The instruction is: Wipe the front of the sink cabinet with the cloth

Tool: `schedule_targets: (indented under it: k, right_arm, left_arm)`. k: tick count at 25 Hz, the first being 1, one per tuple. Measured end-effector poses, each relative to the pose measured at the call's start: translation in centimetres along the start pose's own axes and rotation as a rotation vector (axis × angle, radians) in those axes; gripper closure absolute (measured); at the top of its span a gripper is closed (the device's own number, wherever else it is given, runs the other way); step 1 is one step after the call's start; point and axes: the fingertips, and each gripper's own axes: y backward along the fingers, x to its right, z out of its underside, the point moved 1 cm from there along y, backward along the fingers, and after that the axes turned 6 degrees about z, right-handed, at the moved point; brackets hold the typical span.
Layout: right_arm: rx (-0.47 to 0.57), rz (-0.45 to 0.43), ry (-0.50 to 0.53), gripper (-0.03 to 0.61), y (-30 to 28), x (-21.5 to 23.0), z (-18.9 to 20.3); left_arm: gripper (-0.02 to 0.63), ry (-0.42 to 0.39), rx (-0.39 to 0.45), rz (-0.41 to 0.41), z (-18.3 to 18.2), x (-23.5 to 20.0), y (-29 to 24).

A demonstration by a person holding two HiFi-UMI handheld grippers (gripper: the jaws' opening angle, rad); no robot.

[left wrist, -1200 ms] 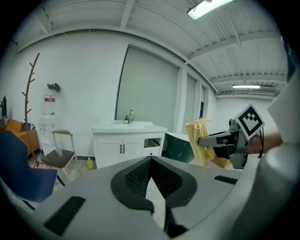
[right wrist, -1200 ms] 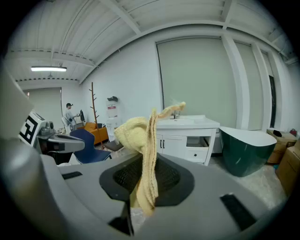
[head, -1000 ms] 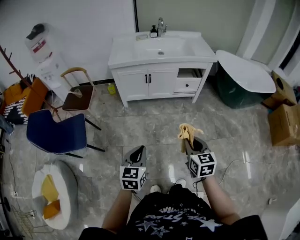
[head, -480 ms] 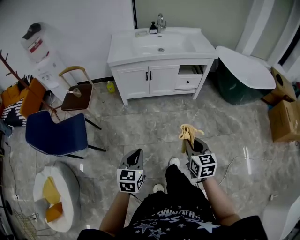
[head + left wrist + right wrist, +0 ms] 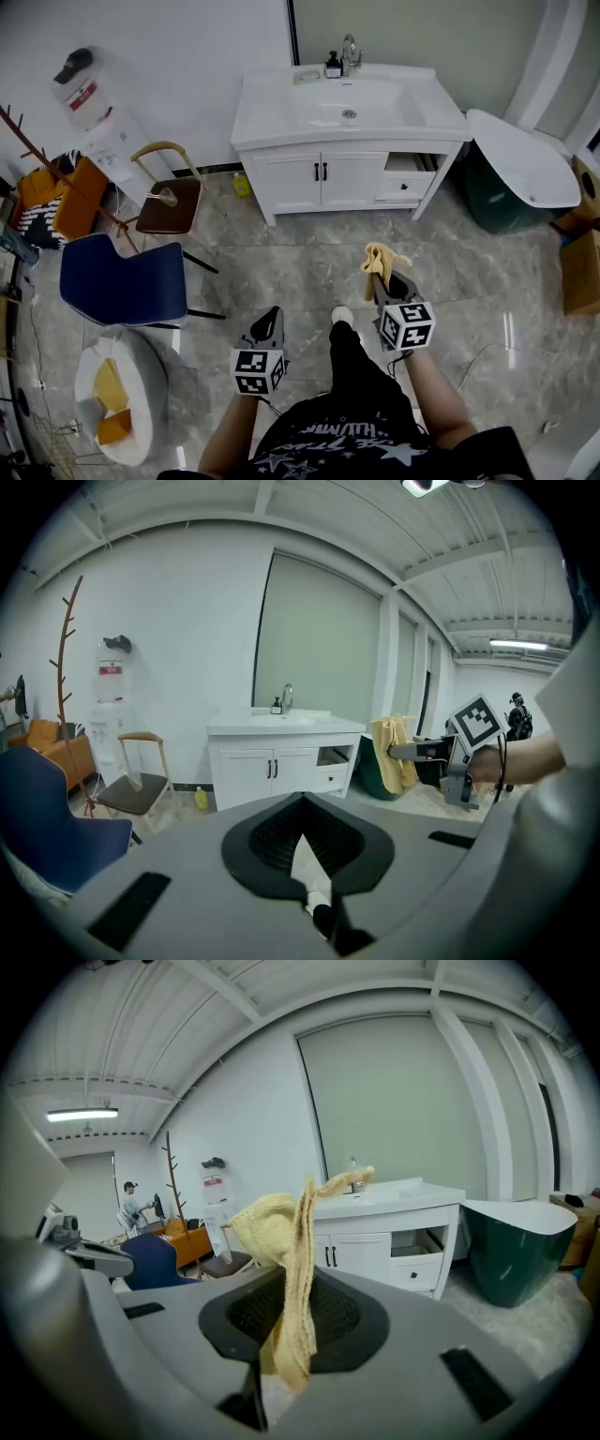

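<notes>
A blue padded chair [image 5: 122,281] stands at the left on the grey marbled tile floor [image 5: 281,258], a wooden-armed chair with a brown seat [image 5: 171,204] just beyond it. Farther back is a white water dispenser [image 5: 101,127]. Near left sits a round white tub [image 5: 141,361]. Far right, a dark green bin with a white lid [image 5: 520,169].

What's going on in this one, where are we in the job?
A person stands on the tiled floor facing the white sink cabinet, well short of it, with a gripper in each hand. The right gripper is shut on a yellow cloth, which sticks up out of its jaws. The left gripper is shut and holds nothing. The cloth is not yet at the cabinet front, so wiping has not begun.
</notes>
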Motion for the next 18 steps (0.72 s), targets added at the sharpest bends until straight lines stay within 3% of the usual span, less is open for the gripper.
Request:
schedule_targets:
  k: [11,18]
  right_arm:
    - [-0.088,-0.109,0.04,0.5,-20.4,4.4,-5.9]
    - [-0.139,-0.166,0.071,0.5,-29.8,4.1,-7.0]
  left_arm:
    - [0.6,0.051,-0.018,-0.114,-8.3,-9.3,-16.3]
    - [0.6,0.101,-0.035,-0.196,-9.8,-14.8,-21.0]
